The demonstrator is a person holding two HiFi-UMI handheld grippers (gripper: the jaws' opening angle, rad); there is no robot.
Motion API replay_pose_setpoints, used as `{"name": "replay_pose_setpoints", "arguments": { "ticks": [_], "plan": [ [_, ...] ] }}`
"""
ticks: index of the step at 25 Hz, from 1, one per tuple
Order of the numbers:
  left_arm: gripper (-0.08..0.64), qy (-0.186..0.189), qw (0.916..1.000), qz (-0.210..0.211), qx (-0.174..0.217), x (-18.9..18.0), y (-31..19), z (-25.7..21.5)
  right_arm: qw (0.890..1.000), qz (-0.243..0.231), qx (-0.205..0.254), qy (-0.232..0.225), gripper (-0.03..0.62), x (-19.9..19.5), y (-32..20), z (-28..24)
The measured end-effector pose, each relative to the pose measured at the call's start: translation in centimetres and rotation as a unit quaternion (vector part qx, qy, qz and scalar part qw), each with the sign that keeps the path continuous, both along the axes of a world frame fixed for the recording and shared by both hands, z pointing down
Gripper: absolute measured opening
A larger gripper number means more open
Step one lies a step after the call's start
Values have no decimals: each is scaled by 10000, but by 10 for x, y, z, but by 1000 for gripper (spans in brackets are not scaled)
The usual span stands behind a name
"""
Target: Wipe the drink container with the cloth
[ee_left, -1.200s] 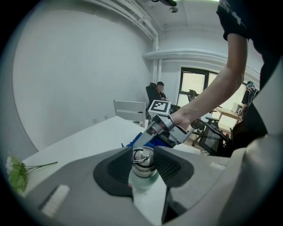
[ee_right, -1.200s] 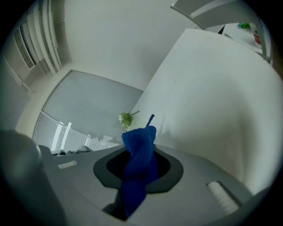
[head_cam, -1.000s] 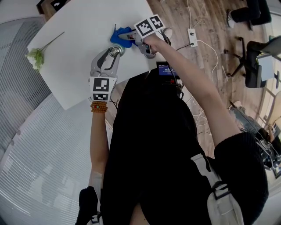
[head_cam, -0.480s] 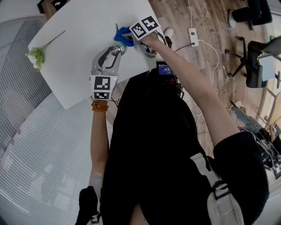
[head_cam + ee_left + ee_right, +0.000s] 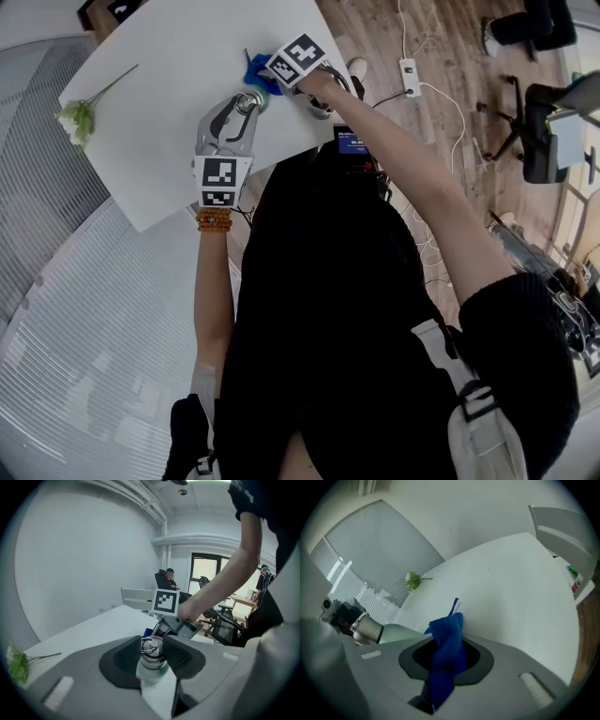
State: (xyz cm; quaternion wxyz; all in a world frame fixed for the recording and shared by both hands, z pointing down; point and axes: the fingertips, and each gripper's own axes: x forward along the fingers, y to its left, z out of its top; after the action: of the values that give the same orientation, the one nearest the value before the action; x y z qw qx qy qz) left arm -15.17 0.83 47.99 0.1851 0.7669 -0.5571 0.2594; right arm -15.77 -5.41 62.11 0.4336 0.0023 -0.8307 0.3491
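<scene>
A pale green drink bottle (image 5: 151, 666) with a steel cap (image 5: 150, 647) is clamped between the dark pads of my left gripper (image 5: 152, 654), lying toward the white table (image 5: 178, 66). In the head view the bottle's cap (image 5: 251, 100) shows at the tip of the left gripper (image 5: 242, 105). My right gripper (image 5: 445, 660) is shut on a blue cloth (image 5: 446, 656), which sticks up out of its jaws. From above, that cloth (image 5: 260, 73) lies against the bottle's far side under the right gripper (image 5: 272, 80). The bottle (image 5: 384, 633) shows at the left in the right gripper view.
A green flower sprig (image 5: 80, 120) lies at the table's left edge, also visible as a sprig (image 5: 413, 580) in the right gripper view. A power strip (image 5: 411, 79) with cables sits on the wooden floor. Office chairs (image 5: 539, 122) stand at the right. A seated person (image 5: 169, 581) is far behind.
My right gripper with the blue cloth has slid leftward and slightly up along the bottle. The left gripper and bottle have stayed nearly in place.
</scene>
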Motion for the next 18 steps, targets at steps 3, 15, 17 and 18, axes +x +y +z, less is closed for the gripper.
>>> {"name": "replay_pose_setpoints", "arguments": {
  "ticks": [3, 15, 17, 18],
  "plan": [
    [150, -6, 10000, -5, 15, 4, -1, -1, 9987, 346, 124, -354, 91, 10, -24, -21],
    [150, 85, 9996, -59, 255, 0, 0, -1, 8750, 3973, -893, -2617, 89, 56, -72, -142],
    [150, 93, 9996, -34, 282, -1, 1, -1, 8630, 4176, -846, -2715, 89, 56, -54, -142],
    [150, 99, 9995, -15, 293, -1, 2, -1, 8586, 4267, -787, -2730, 89, 56, -46, -140]
  ]
}}
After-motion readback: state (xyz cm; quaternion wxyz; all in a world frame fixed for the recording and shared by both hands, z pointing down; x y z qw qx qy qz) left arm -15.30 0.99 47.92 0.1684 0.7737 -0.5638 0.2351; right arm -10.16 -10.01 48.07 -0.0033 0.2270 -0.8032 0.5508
